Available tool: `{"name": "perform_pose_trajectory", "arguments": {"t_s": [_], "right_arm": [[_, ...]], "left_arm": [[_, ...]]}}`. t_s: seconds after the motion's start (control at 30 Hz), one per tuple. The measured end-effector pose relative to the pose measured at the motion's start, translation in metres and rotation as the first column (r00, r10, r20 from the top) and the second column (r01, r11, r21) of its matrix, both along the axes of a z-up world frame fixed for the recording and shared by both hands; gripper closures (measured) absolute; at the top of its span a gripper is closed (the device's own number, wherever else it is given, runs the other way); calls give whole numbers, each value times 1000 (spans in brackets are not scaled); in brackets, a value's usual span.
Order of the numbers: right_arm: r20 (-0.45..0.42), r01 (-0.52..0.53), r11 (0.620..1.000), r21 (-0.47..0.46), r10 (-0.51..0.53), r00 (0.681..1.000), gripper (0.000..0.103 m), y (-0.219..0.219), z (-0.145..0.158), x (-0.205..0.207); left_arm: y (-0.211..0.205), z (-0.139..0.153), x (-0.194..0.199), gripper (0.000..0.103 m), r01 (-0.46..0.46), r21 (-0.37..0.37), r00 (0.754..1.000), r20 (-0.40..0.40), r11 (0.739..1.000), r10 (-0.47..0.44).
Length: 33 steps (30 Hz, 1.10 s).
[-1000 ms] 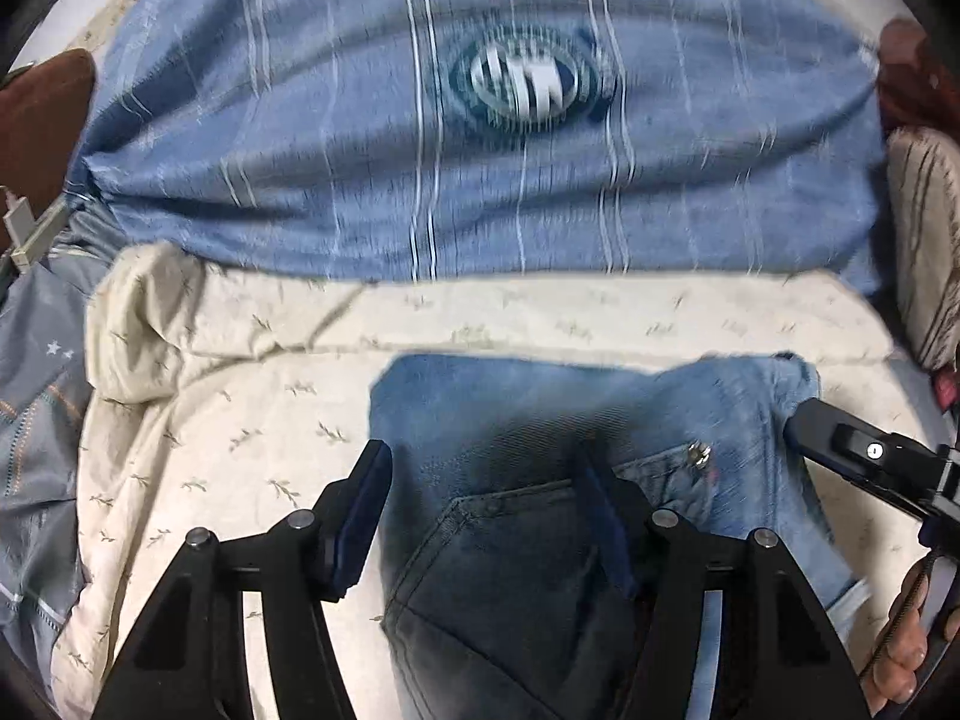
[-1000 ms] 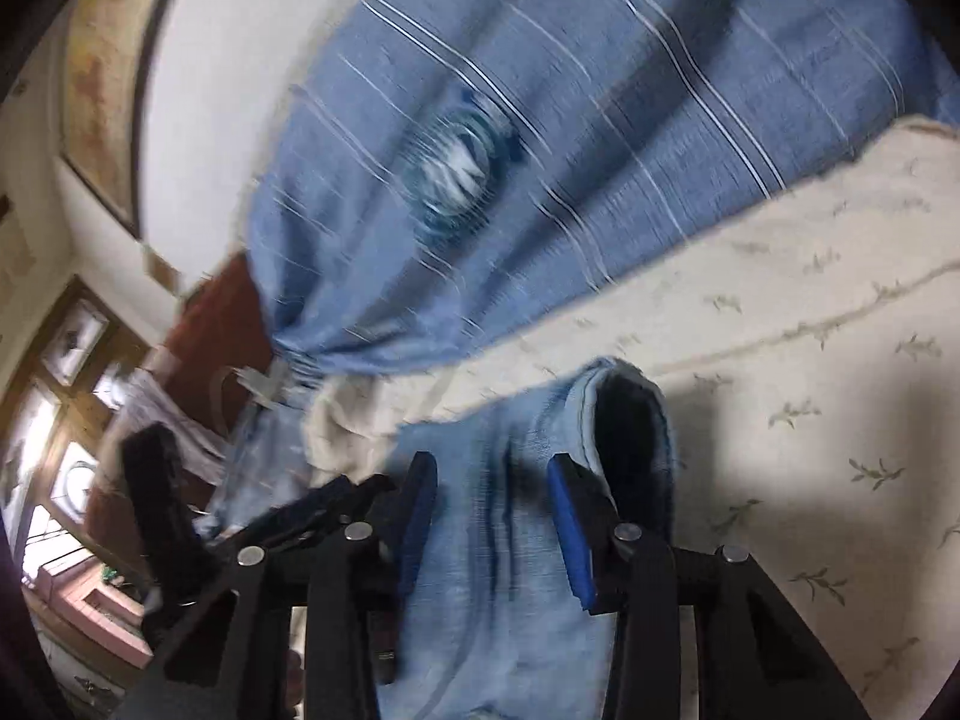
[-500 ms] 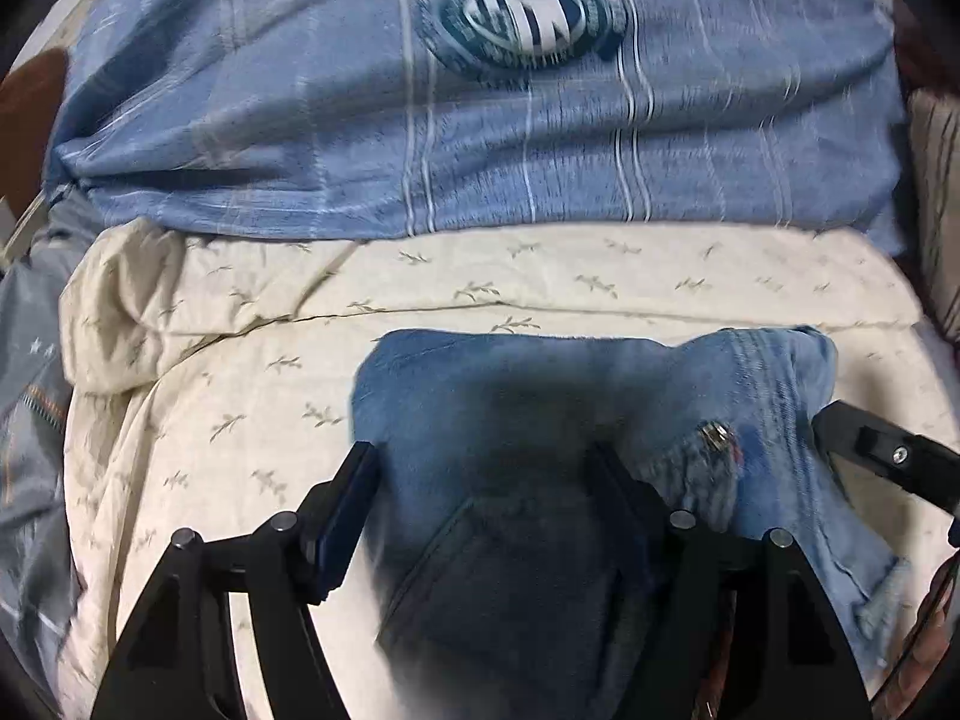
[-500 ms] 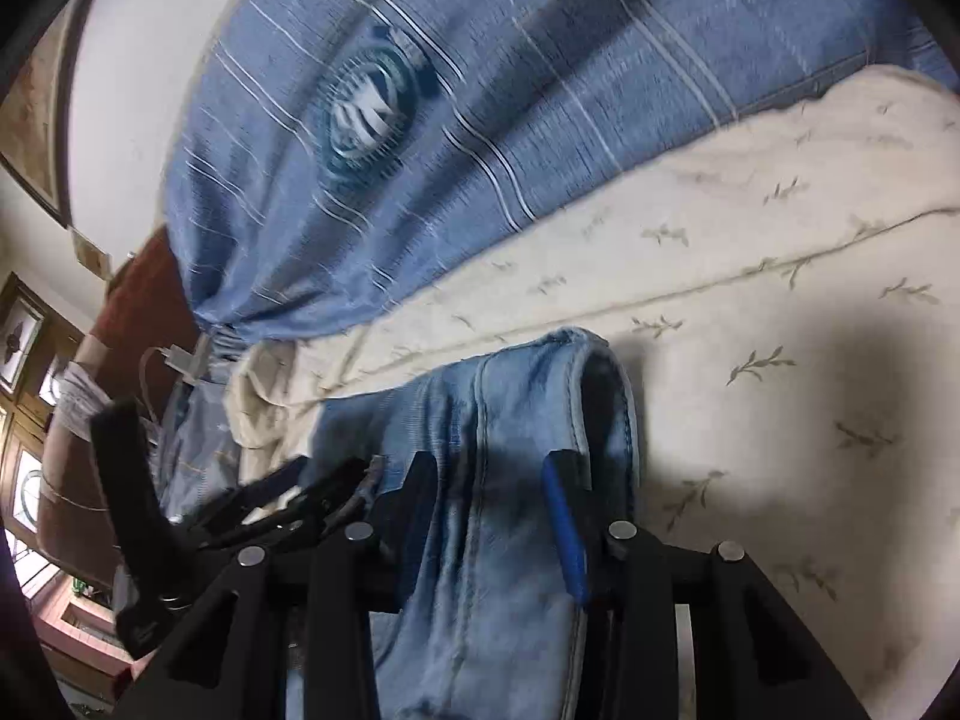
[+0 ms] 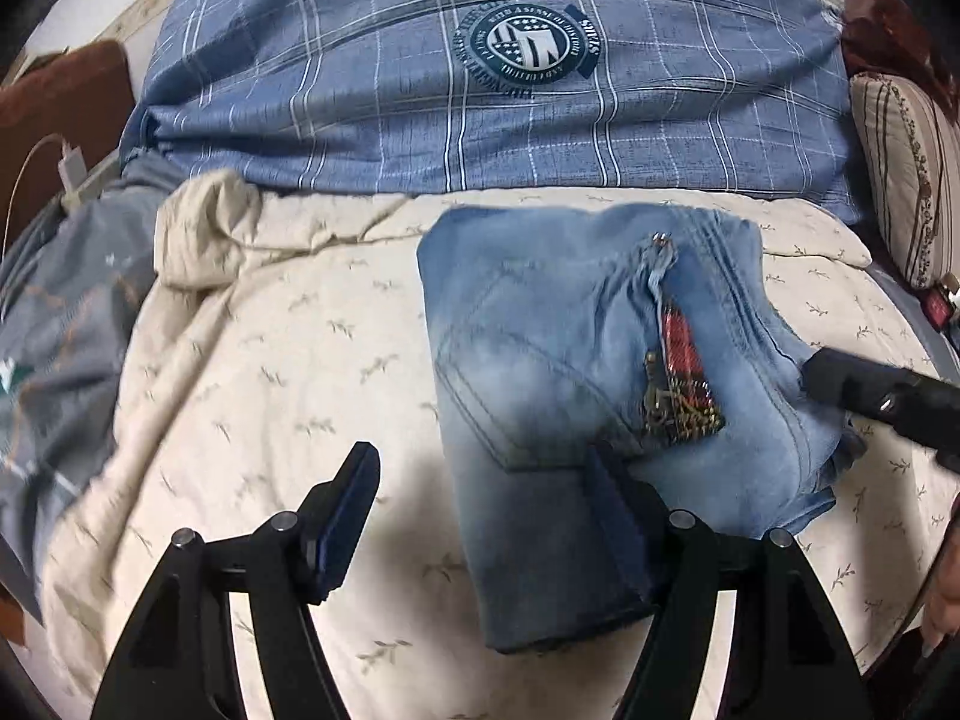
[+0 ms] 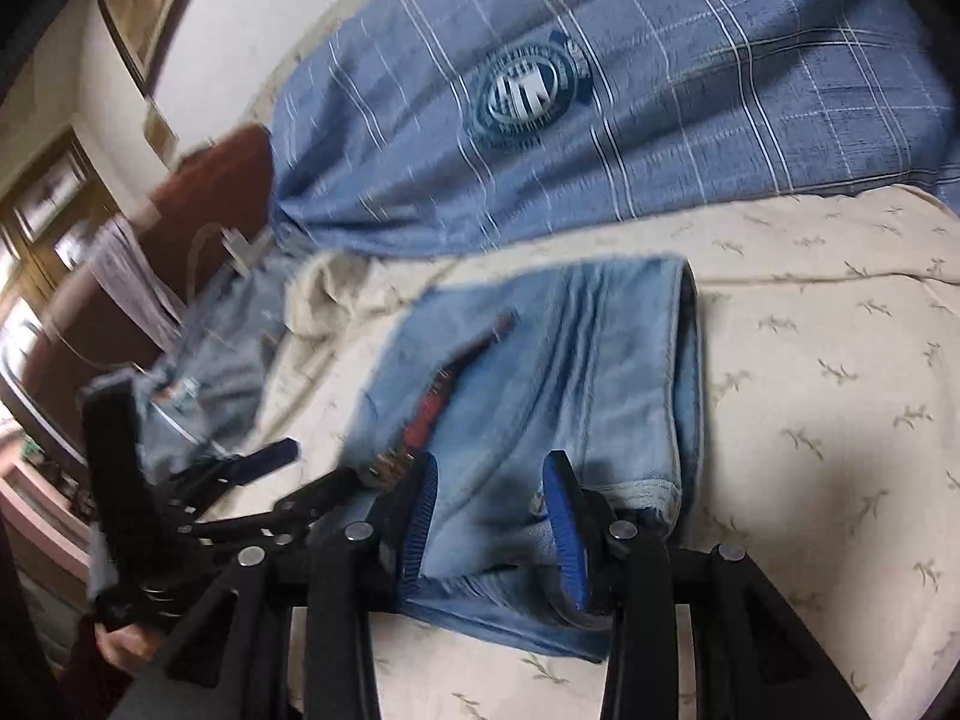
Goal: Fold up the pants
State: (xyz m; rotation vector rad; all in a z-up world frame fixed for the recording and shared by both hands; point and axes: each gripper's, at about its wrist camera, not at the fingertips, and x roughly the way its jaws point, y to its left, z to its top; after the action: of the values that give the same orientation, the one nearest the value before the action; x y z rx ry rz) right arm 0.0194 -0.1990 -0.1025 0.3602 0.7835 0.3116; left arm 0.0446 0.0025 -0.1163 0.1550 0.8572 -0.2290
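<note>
Two grippers are seen over a cream bedsheet (image 5: 288,360), where the pants (image 5: 570,360) — light-blue jeans — lie folded into a compact rectangle, back pocket up, below a blue plaid pillow (image 5: 420,90); the left gripper (image 5: 486,516) is spread wide, one finger beside the denim, one over it, nothing pinched; the right gripper (image 6: 492,516) is held narrower, its blue pads astride the near edge by the hem — whether the cloth is squeezed cannot be told; folding is judged nearly done, with only release and smoothing left.
</note>
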Motion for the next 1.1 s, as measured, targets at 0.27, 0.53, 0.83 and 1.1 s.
{"name": "perform_pose_trajectory", "arguments": {"t_s": [0.27,0.53,0.83,1.1], "right_arm": [[-60,10,996,-90,-16,998,62,10,-22,10],[-46,46,990,-130,-52,998,62,19,-22,14],[57,109,991,-81,-104,993,47,13,6,-26],[128,157,983,-98,-144,981,47,7,20,-47]], "left_arm": [[-12,-18,-7,28,17,94,996,81,995,-25],[-9,-20,-5,28,25,79,997,72,997,-31],[-4,-7,-13,27,12,63,993,114,998,-19],[7,14,-30,16,-19,33,979,203,999,12]]}}
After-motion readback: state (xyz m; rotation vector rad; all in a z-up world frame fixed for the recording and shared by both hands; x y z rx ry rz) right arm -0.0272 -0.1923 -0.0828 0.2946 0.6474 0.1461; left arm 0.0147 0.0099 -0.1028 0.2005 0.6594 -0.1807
